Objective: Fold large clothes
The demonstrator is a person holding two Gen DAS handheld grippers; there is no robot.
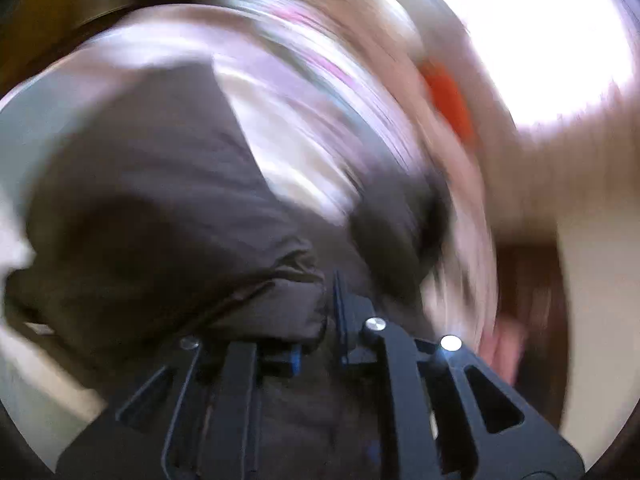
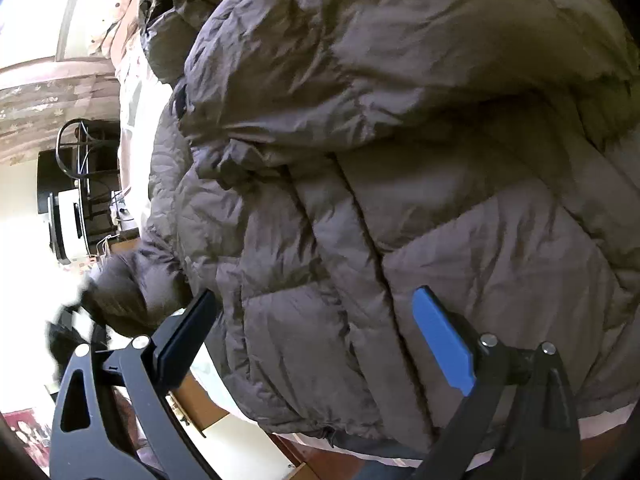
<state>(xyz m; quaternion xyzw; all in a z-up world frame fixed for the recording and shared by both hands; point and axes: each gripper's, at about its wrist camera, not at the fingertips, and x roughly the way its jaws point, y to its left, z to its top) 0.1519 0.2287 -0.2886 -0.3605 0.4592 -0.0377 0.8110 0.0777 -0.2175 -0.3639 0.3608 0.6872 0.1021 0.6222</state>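
Jaws of the left gripper are drawn nearly together, and dark padded fabric of the puffer jacket bunches between and over the blue-edged fingers – they seem to be pinching a fold of it, though the left wrist view is heavily smeared by blur. Beyond that fold the jacket spreads as a dark brown mass across the left and middle of the view, with pale pink-and-white bedding streaked behind it and a blurred orange shape to the upper right.

The right gripper stands wide apart, nothing pressed between its pads: the black finger sits at the jacket's lower left edge, the blue-faced finger lies over the quilted panels further right. It points steeply down at the garment.

The jacket fills most of the right wrist view – brown-grey, quilted in puffy sections, heaped rather than flat, with a thick roll of fabric across the upper part. It lies on a light-coloured covered surface whose pale edge shows along the jacket's left side. Past that edge, a black-and-white round appliance and a dark wire stand sit by the wall.
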